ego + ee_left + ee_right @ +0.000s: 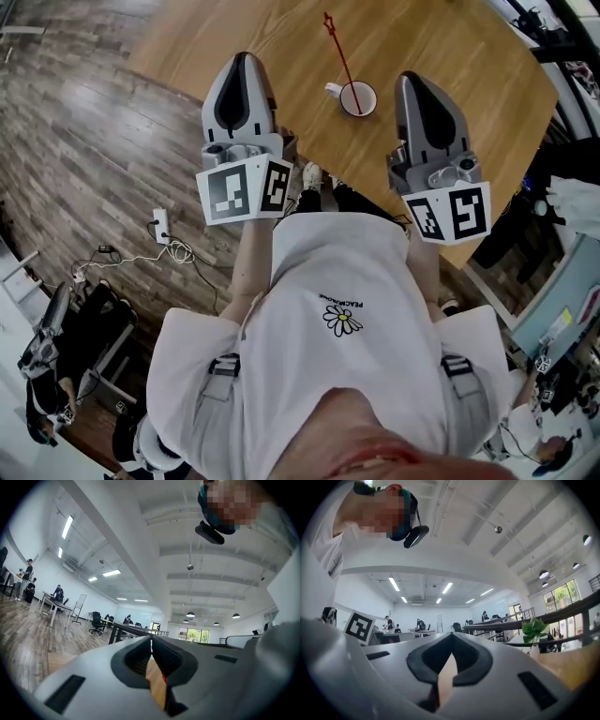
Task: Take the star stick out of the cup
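A white cup (358,97) with a red rim stands on the wooden table (469,56). The red star stick (339,54) rises out of it and leans to the far left, its star at the top end. My left gripper (243,60) is shut and empty, left of the cup over the table's near edge. My right gripper (410,79) is also shut and empty, just right of the cup. Neither touches cup or stick. In the left gripper view the closed left gripper (151,640) shows wood and a bit of red below. In the right gripper view the right gripper (451,652) meets at its tips.
The table's near edge runs diagonally under both grippers. Wood-plank floor lies to the left, with a power strip (161,225) and white cables on it. A small potted plant (533,631) stands on the table at the right. Desks and people fill the far room.
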The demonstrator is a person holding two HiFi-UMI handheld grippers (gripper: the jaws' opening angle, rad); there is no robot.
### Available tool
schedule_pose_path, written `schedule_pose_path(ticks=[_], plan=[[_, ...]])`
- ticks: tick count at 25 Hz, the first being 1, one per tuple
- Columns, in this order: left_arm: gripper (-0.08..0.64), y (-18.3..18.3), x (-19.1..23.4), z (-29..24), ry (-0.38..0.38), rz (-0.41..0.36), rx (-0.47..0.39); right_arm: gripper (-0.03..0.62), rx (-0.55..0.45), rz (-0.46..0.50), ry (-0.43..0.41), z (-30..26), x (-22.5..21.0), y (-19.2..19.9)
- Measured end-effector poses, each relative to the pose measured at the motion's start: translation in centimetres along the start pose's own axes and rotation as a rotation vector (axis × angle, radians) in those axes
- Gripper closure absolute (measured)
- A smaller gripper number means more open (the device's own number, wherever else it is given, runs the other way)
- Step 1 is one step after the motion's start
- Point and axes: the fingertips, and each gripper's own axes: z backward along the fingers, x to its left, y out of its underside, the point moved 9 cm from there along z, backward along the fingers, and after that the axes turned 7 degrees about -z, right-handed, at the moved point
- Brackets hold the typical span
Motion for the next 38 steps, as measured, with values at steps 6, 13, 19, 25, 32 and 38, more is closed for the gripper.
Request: schedule_pose_path(ticks=[6,13,19,25,32,38], plan=[[0.543,0.8,-0.2,-0.7,0.013,0.017,0.026,0.586,0.040,0.144,0.057,-0.6,-0.1,1.0],[0.369,2.5,-1.8,-2.4,0.219,0.046,0.109,0.586,0.056,0.123,0.051,-0.7,-0.4,1.7],[0.275,6.6,-2.0,-5.0,0.417,0.391,0.212,0.586,0.090,0.094,0.095,-0.4,-1.3,2.5],[0.314,11.7,-2.9,-6.5,0.440,0.457,0.349,0.586,0.094,0.056,0.151,0.7,-3.2,2.8],[0.311,13.0,-1.4,-11.6,0.447,0.427,0.482,0.586,0.097,0.028,0.196,-3.4,-4.4,1.3],[0.352,8.7,5.0,-21.1,0.471,0.393,0.564,0.586,0.083,-0.011,0.250,-13.8,-4.1,-2.5]])
